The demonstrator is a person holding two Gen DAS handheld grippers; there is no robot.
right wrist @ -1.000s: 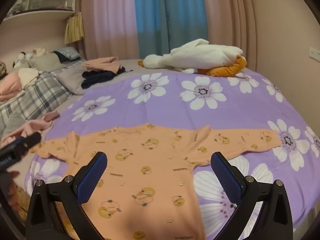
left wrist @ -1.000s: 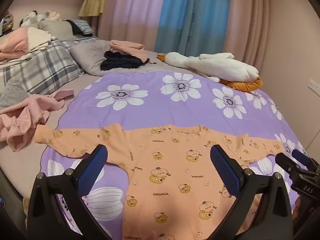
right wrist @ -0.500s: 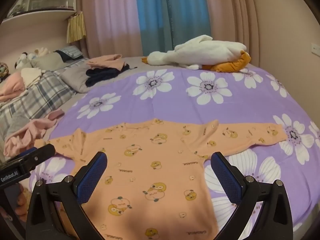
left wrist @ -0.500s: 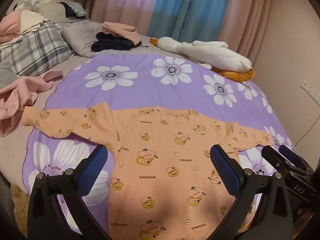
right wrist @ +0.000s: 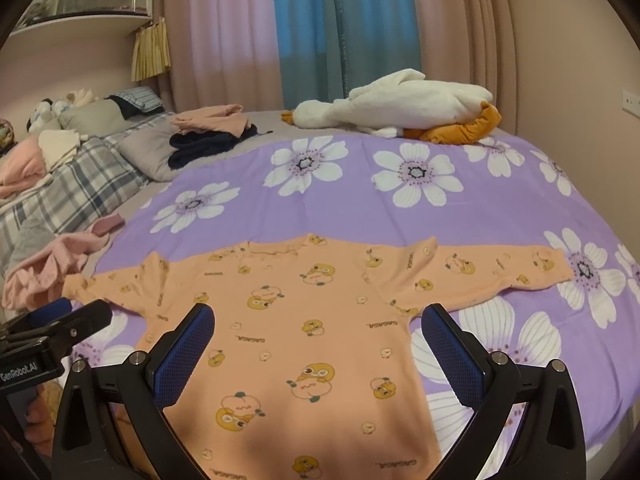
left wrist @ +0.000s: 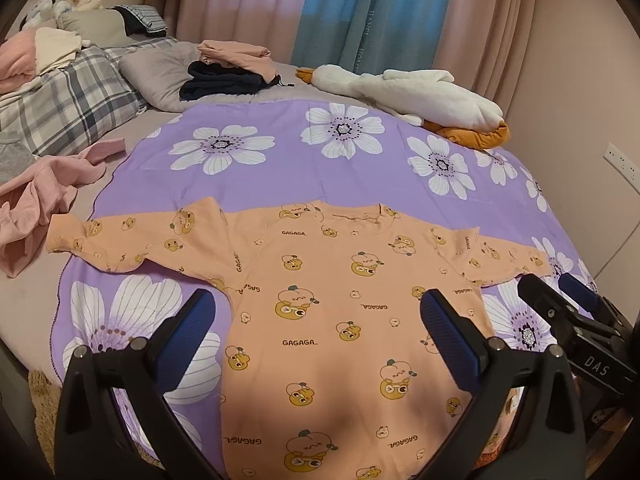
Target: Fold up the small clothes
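Observation:
An orange long-sleeved baby top (left wrist: 332,304) (right wrist: 304,320) printed with duck figures lies flat on the purple flowered sheet (left wrist: 280,168) (right wrist: 480,216), both sleeves spread out sideways. My left gripper (left wrist: 318,324) hovers open above its body, nothing between the blue pads. My right gripper (right wrist: 318,334) is open too, above the shirt's lower body. In the left wrist view the right gripper (left wrist: 568,300) shows at the right edge near the right sleeve end. The left gripper (right wrist: 68,320) appears at the left edge of the right wrist view, close to the left sleeve.
A crumpled pink garment (left wrist: 36,208) lies off the sheet at the left. Folded pink and navy clothes (left wrist: 232,68) rest on a grey pillow behind. A white goose plush (left wrist: 416,96) lies at the back right. Plaid bedding (left wrist: 68,104) and curtains (left wrist: 360,12) lie beyond.
Both grippers have risen and tilted slightly, so the shirt sits a little lower and larger in both views. The shirt itself lies as before. Both grippers stayed open.

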